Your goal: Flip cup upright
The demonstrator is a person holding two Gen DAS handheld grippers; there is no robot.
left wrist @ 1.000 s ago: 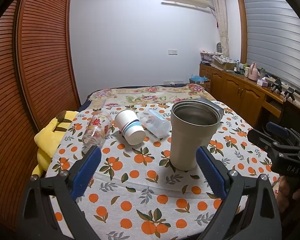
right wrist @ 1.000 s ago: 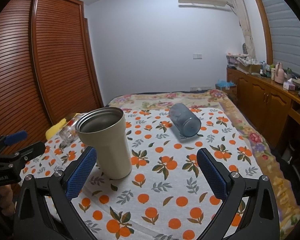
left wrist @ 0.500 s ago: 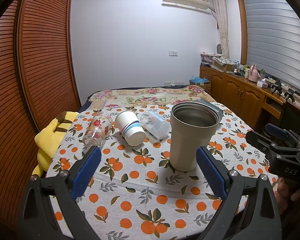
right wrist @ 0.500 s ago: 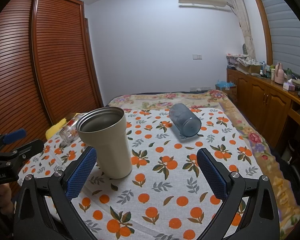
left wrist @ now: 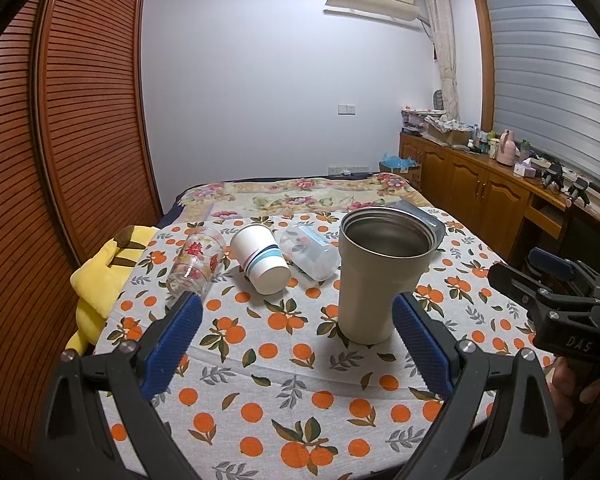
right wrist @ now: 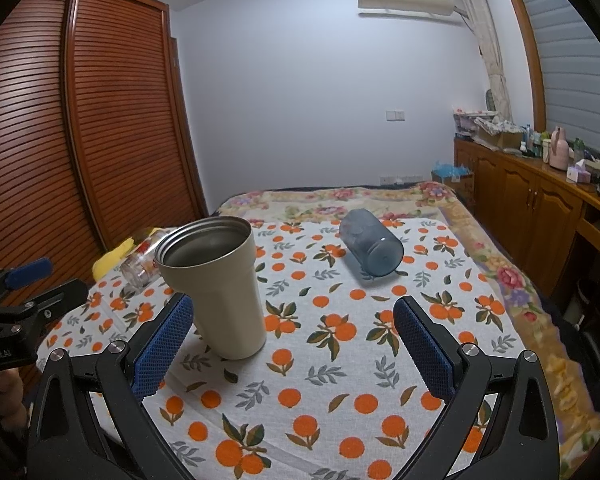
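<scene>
**Cups on the bed: one upright, four still lying**

Tumbler [left wrist: 374, 276], beige with a steel lining, stands upright on the orange-print cloth [left wrist: 284, 364] that covers the near part of the bed, mouth open to the ceiling; judged from this, one flip is done. Four cups remain on their sides: a printed glass [left wrist: 196, 260] towards the left edge, a paper cup [left wrist: 260, 258] beside it, a clear plastic cup [left wrist: 310, 250] just behind the tumbler, and a blue cup [right wrist: 372, 246] lying alone towards the right edge. Which one the task means cannot be told.

Left tongs [left wrist: 296, 340] spread wide and empty, low over the near edge, the tumbler between their blue pads. Right tongs [right wrist: 292, 344] likewise wide and empty, with the tumbler touching or just beside their left pad.

The three left cups lie close together, leaving little room for a pad between them. The blue cup has open cloth all round it and seems the easier reach. A yellow plush toy [left wrist: 100, 280] hangs at the left edge; the cloth wrinkles near the front edge.
</scene>
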